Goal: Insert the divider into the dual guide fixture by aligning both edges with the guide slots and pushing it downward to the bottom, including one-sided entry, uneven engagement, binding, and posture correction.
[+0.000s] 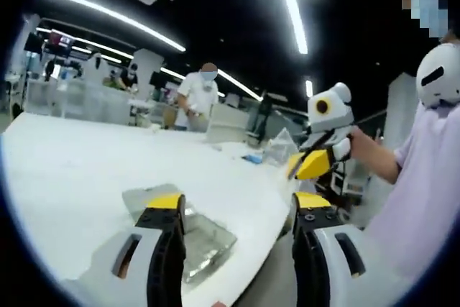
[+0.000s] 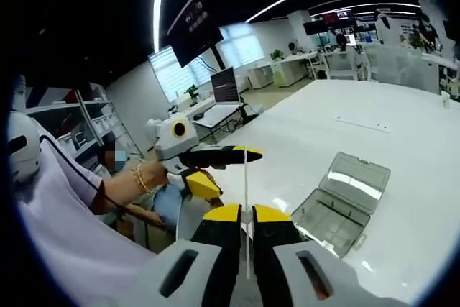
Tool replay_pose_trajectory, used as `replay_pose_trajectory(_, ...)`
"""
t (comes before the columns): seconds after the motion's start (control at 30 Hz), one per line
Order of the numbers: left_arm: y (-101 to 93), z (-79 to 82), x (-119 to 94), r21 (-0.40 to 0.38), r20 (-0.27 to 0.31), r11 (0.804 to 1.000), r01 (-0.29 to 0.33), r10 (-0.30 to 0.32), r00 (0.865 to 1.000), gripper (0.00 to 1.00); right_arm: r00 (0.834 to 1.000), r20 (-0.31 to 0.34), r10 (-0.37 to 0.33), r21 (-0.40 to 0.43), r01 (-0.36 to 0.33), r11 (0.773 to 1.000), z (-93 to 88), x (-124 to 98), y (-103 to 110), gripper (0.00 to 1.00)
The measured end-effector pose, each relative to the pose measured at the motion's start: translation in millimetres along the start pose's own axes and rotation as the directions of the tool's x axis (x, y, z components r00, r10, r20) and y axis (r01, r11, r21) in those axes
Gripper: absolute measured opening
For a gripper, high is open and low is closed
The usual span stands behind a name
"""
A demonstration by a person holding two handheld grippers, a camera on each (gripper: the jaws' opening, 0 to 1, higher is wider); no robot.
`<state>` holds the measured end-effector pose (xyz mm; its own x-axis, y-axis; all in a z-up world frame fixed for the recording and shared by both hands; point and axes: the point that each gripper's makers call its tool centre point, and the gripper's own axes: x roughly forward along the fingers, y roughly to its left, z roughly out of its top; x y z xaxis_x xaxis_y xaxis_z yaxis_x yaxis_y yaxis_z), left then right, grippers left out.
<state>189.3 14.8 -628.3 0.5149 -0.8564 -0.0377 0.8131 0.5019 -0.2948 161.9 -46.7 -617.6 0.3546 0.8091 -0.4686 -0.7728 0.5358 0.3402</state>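
Translucent and thin, the plastic divider sheet (image 2: 246, 199) is held edge-on and upright between the nearly closed jaws of the right tool (image 2: 246, 215), raised above the white desk (image 2: 402, 120). The clear plastic guide fixture (image 2: 341, 199) lies apart on the desk, so no insertion is begun. The left tool (image 1: 237, 210) is held wide open and empty over the desk's edge.

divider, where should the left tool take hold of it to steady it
The divider stands upright as a thin clear sheet, its lower edge pinched in the right tool. The free upper part is the place to grip: bring the open left tool in from the side, closing on the flat faces, not the edge.
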Motion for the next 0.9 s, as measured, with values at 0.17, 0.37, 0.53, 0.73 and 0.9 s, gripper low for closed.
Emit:
replay_pose_trajectory(0.17, 8.0, -15.9, -13.3, 0.074, -0.057, 0.995, -0.068, 0.072, 0.996, 0.62, 0.997, -0.021, -0.079, -0.014, 0.079, 0.997, 4.7, 9.7, -10.0, 0.0)
replay_pose_trajectory(0.37, 17.5, -35.8, -21.4, 0.097, -0.081, 0.987, -0.126, 0.133, 0.988, 0.64, 0.988, -0.015, -0.155, 0.035, 0.155, 0.987, 13.4, 22.0, -23.0, 0.0)
replay_pose_trajectory(0.53, 25.0, -48.2, -26.6, 0.053, -0.072, 0.987, -0.149, 0.152, 0.986, 0.66, 0.977, -0.011, -0.211, 0.074, 0.212, 0.975, 19.9, 25.9, -33.4, 0.0)
replay_pose_trajectory(0.73, 23.6, -73.6, -33.9, 0.093, -0.141, 0.986, -0.139, 0.151, 0.978, 0.66, 0.958, -0.009, -0.286, 0.125, 0.285, 0.95, 23.1, 27.1, -48.5, 0.0)
replay_pose_trajectory(0.9, 20.3, -81.6, -36.8, 0.102, -0.15, 0.986, -0.135, 0.149, 0.977, 0.66, 0.939, -0.026, -0.342, 0.133, 0.343, 0.93, 23.0, 25.3, -58.3, 0.0)
